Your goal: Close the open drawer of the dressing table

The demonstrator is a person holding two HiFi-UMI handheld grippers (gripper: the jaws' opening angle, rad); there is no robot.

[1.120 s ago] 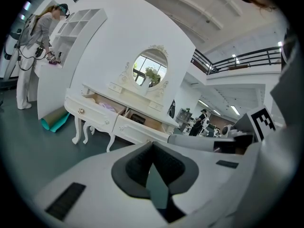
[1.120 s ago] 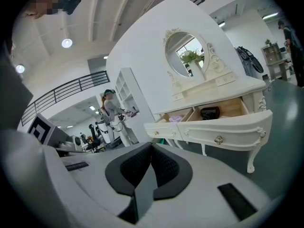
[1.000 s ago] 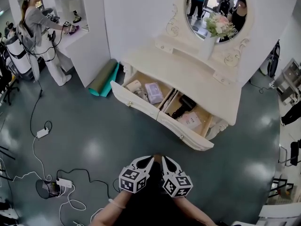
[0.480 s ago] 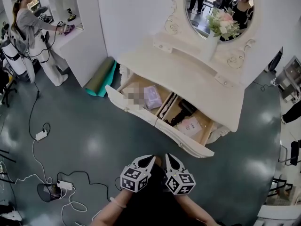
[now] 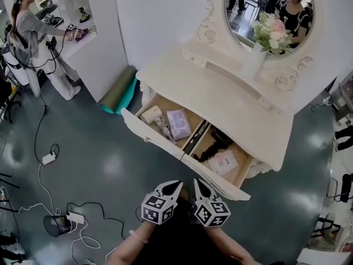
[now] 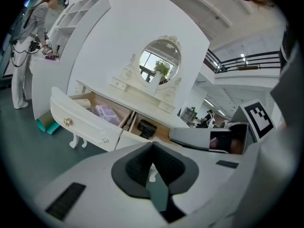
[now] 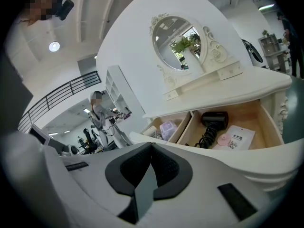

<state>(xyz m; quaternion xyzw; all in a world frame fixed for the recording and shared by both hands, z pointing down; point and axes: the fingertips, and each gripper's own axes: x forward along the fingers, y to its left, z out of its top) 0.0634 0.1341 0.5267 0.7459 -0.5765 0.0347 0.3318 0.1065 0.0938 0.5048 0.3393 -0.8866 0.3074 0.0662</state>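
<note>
The white dressing table [image 5: 220, 93] has both drawers pulled out. The left drawer [image 5: 148, 136] holds a white hair dryer [image 5: 150, 114] and a purple pack [image 5: 177, 123]. In the right drawer [image 5: 216, 182] lie a black hair dryer [image 5: 218, 142] and a pink packet [image 5: 223, 162]. My left gripper [image 5: 175, 186] and right gripper [image 5: 197, 183] hover side by side just short of the right drawer's front, both shut and empty. The left gripper view shows the left drawer front [image 6: 85, 122] past my left gripper [image 6: 153, 145]. The right gripper view looks over my right gripper [image 7: 152, 146] into the right drawer [image 7: 228, 127].
A person [image 5: 33, 32] works at a white shelf unit at the back left. A rolled green mat [image 5: 118, 90] leans beside the table. Cables and power strips [image 5: 74, 217] lie on the floor at the left. A vase of flowers [image 5: 265, 37] stands before the round mirror [image 5: 265, 4].
I have come closer to the dressing table. The grippers now sit right by the right drawer's front. Both drawers are as open as before.
</note>
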